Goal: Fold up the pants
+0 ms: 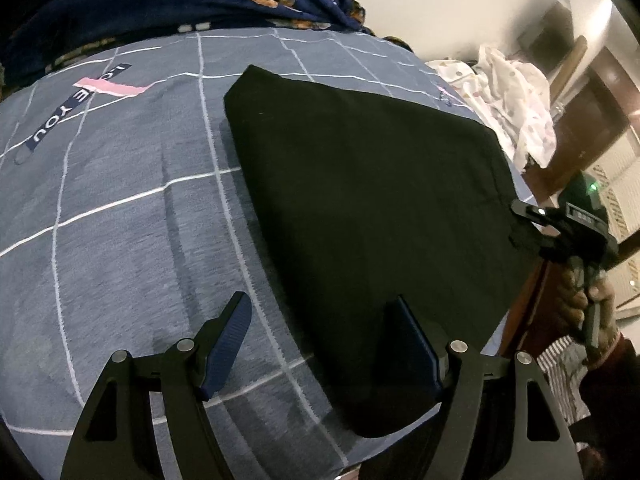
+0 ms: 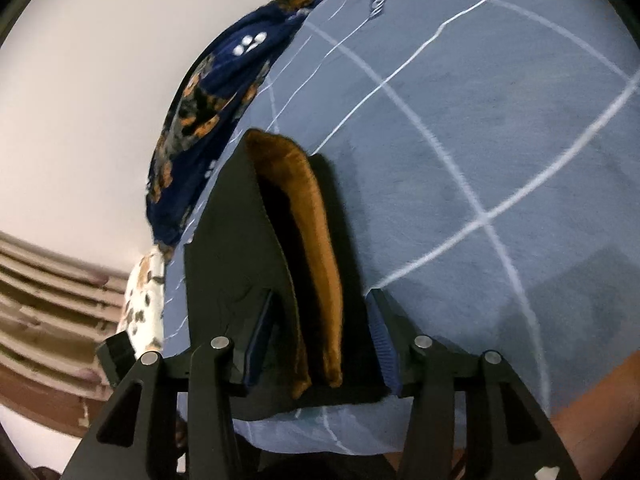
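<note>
Black pants (image 1: 360,208), folded flat, are laid on the blue checked bed (image 1: 132,208), straddled unpressed at one edge by the parted right gripper (image 2: 320,344), while the left gripper (image 1: 324,344) is held apart, empty.

text: "YOU", partly "LOVE" | on: dark strip (image 1: 60,114) | printed on: bedsheet (image 1: 132,208)
</note>
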The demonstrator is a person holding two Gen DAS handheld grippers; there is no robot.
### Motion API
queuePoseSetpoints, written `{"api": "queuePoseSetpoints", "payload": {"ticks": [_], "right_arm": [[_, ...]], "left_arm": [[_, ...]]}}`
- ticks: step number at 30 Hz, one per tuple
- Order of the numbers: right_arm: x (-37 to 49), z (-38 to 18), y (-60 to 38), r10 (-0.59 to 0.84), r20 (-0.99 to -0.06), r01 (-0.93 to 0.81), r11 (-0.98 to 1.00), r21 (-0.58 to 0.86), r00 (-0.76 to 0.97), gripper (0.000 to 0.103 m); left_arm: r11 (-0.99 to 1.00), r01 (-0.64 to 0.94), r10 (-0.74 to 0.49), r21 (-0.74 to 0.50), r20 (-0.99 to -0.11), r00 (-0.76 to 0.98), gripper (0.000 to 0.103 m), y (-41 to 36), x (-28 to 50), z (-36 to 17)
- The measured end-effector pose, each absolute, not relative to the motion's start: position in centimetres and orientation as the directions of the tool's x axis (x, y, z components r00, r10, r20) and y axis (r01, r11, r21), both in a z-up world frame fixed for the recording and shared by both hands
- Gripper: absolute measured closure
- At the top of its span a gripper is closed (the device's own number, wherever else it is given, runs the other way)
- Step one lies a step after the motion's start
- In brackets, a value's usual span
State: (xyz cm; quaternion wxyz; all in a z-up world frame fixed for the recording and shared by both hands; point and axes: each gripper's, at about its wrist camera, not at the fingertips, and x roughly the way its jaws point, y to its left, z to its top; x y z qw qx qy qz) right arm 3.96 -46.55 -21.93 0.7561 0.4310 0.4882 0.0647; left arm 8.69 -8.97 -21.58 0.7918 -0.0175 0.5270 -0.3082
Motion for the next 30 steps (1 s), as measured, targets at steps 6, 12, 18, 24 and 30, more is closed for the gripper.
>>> {"api": "queuePoseSetpoints", "payload": {"ticks": [6, 12, 18, 24, 30], "right_arm": [[5.8, -22.1, -46.1, 0.578, -0.661, 0.247, 0.633, 0.733, 0.479, 0.055], [7.8, -22.8, -46.5, 0.648, -0.641, 0.201, 0.622, 0.757, 0.411, 0.054], [9.1, -23.0, -46.3, 0.674, -0.641, 0.157, 0.634, 0.757, 0.368, 0.054], [9.0, -23.2, -46.2, 0.678, -0.634, 0.131, 0.638, 0.759, 0.372, 0.057], [8.3, -23.4, -46.4, 0.664, -0.628, 0.109, 0.647, 0.754, 0.405, 0.065]], "left_arm": [[0.761, 0.481, -0.580, -0.435, -0.788, 0.205, 0.029, -8.7, 9.6, -21.7], [0.710, 0.523, -0.627, -0.471, -0.762, 0.165, 0.029, -9.2, 11.0, -22.0], [0.665, 0.584, -0.641, -0.466, -0.757, 0.127, 0.029, -10.8, 11.7, -22.1], [0.683, 0.600, -0.608, -0.417, -0.779, 0.152, 0.029, -11.8, 11.9, -21.8], [0.729, 0.638, -0.501, -0.249, -0.829, 0.250, 0.032, -13.4, 10.2, -21.6]]}}
